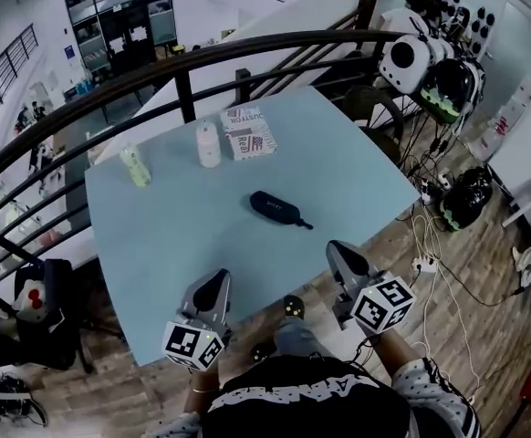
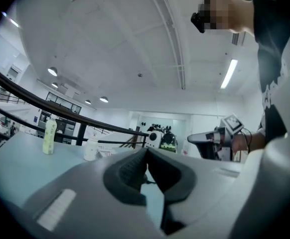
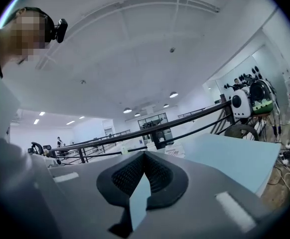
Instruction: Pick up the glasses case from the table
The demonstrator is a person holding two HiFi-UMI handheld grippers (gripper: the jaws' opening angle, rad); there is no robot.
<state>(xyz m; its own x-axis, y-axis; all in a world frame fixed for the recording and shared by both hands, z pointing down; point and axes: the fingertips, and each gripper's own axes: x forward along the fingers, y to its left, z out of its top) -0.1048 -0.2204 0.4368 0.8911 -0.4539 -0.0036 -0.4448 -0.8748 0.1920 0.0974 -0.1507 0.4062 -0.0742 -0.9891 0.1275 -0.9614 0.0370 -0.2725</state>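
I see the dark glasses case (image 1: 277,209) lying flat near the middle of the light blue table (image 1: 156,245); my left tool (image 1: 215,279) and my right tool (image 1: 337,247) are both at the near edge of the table, well apart from the case, and the right one is a bit closer to it. The left tool's jaws are pressed together with nothing between them; the right tool's jaws are the same, tips touching and empty. Farther back on the table stand a white bottle (image 1: 209,144), a pale green bottle (image 1: 135,165) and a printed box (image 1: 249,132); all three are apart from the case.
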